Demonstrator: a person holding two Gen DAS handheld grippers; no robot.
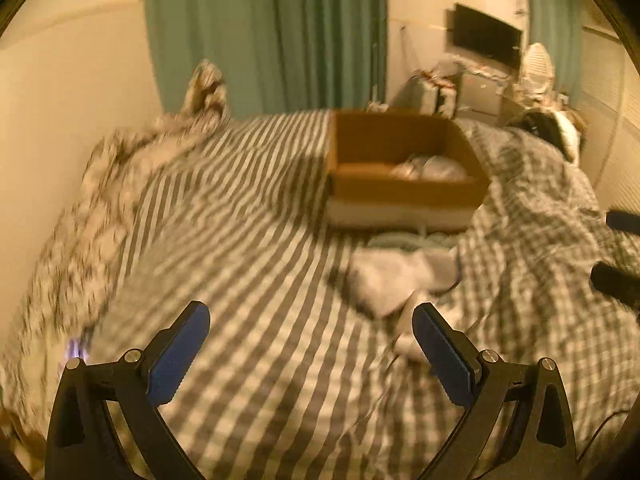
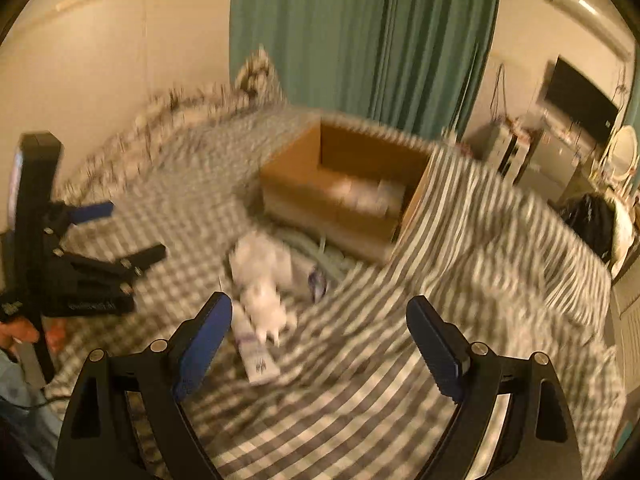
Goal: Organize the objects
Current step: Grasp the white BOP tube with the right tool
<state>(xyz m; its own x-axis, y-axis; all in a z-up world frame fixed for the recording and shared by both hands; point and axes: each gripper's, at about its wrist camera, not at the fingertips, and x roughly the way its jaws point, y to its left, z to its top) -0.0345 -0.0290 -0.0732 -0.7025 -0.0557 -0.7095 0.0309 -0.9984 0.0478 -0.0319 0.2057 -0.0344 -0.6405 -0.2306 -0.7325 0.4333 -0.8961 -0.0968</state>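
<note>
An open cardboard box [image 1: 404,194] [image 2: 320,216] stands on the striped bed, with pale wrapped items [image 1: 432,168] inside. In front of it lies a blurred heap of white things [image 1: 396,276]. The right wrist view shows a white packet [image 2: 260,260], a small white bottle [image 2: 266,306] and a white tube [image 2: 256,356]. My left gripper [image 1: 312,316] [image 2: 134,230] is open and empty over the bedsheet, left of the heap. My right gripper [image 2: 320,308] is open too, with nothing between its fingers. The tube and bottle lie just beyond its left finger [image 2: 208,336].
A striped and checked duvet [image 1: 532,216] [image 2: 500,240] is bunched at the right, against the box. A patterned pillow [image 1: 132,168] lies along the wall on the left. Green curtains [image 2: 368,40] hang behind the bed. A dresser with a dark screen [image 2: 580,104] stands at the far right.
</note>
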